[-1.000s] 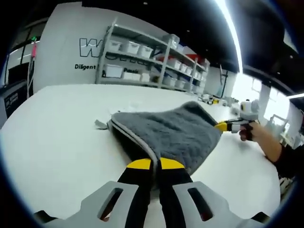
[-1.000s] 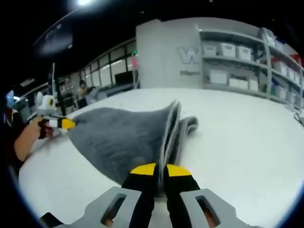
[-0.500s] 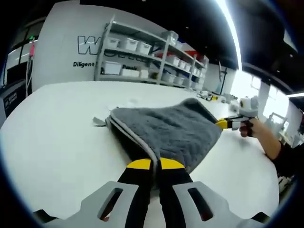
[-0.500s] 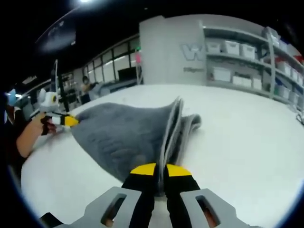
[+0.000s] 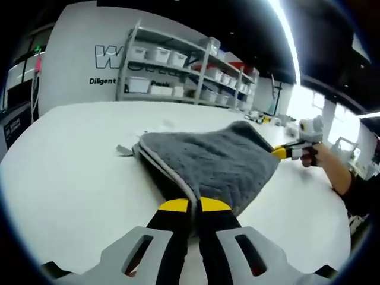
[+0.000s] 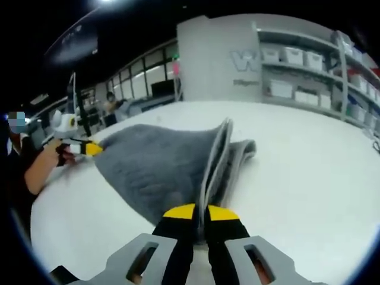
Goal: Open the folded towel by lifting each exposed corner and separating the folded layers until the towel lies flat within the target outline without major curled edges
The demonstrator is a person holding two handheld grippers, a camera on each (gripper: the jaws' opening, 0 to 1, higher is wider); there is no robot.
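A grey quilted towel [image 5: 208,163] with a pale hem lies stretched over the white table [image 5: 71,160]. My left gripper [image 5: 190,206] is shut on its near corner, the yellow-tipped jaws pinching the hem. At the towel's far corner the right gripper [image 5: 284,152] holds the cloth, a hand behind it. In the right gripper view the same towel [image 6: 154,166] is lifted into a ridge, folded layers hanging beside it. My right gripper [image 6: 200,212] is shut on that corner, and the left gripper [image 6: 88,148] grips the opposite corner at the left.
Grey shelving with white bins [image 5: 172,74] stands beyond the table's far edge, also in the right gripper view as shelving [image 6: 309,71]. A small grey tag [image 5: 123,152] sticks out at the towel's far left corner. Bare white table [image 6: 309,178] spreads to the right.
The two grippers have drawn slightly further apart, pulling the towel a little tauter. Both views have shifted slightly with the hands.
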